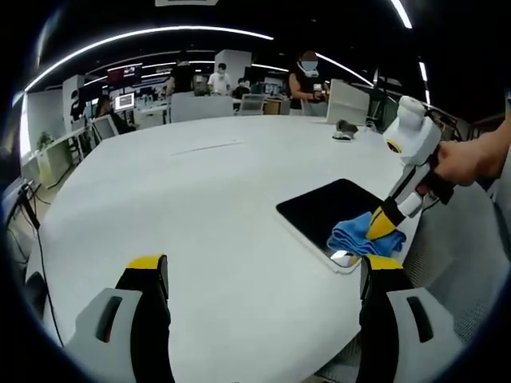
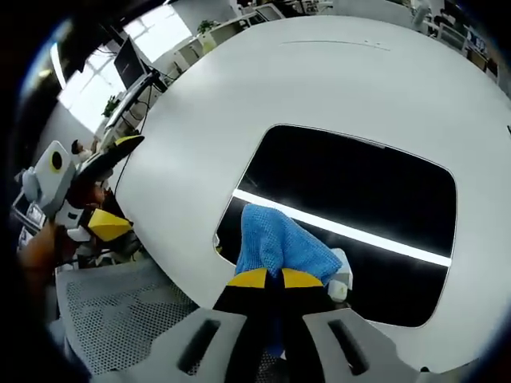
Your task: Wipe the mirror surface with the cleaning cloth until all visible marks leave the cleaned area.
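Note:
A dark rectangular mirror [image 1: 329,209] [image 2: 351,191] lies flat on the white table, near its edge. A blue cleaning cloth [image 1: 354,236] [image 2: 275,243] rests on the mirror's near corner. My right gripper [image 2: 266,278] is shut on the cloth and presses it onto the glass; in the left gripper view it [image 1: 382,223] comes in from the right, held by a hand. My left gripper [image 1: 263,267] is open above bare table, left of the mirror, with nothing between its fingers; in the right gripper view it [image 2: 120,148] shows at the left edge.
The round white table [image 1: 200,199] stretches far behind the mirror. A small dark object [image 1: 345,128] sits at its far right. People and desks with monitors stand in the background. A mesh chair seat [image 2: 120,319] lies just off the table's edge.

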Demonstrator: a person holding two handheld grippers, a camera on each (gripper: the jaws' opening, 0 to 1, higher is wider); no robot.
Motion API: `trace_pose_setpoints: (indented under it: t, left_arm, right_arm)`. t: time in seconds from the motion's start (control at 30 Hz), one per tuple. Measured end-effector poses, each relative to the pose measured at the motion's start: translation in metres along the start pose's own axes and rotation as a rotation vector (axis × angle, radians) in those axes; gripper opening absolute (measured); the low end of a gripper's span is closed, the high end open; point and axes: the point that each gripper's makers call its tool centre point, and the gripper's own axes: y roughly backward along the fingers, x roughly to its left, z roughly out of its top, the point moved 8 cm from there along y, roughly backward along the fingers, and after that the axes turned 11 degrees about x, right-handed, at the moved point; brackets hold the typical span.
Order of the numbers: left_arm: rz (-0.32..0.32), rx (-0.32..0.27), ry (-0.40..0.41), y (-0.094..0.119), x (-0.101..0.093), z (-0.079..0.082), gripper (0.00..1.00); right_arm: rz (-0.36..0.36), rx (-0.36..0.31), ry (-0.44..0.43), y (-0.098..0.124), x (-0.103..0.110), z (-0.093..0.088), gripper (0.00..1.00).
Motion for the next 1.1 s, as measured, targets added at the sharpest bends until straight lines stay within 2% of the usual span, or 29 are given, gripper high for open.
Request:
trace_pose_setpoints:
  t: [0.57,1.1]
  left_arm:
    - [0.018,-0.005,0.01,0.002,0.0,-0.004,0.99]
    - [0.009,0.004,-0.001,-0.002,0.002,-0.002,0.99]
  right_arm:
    - [0.014,0.008,-0.006,0.003,-0.007,-0.001,0.0]
    - [-0.007,0.005,-0.036,0.013,-0.03,-0.01,0.0]
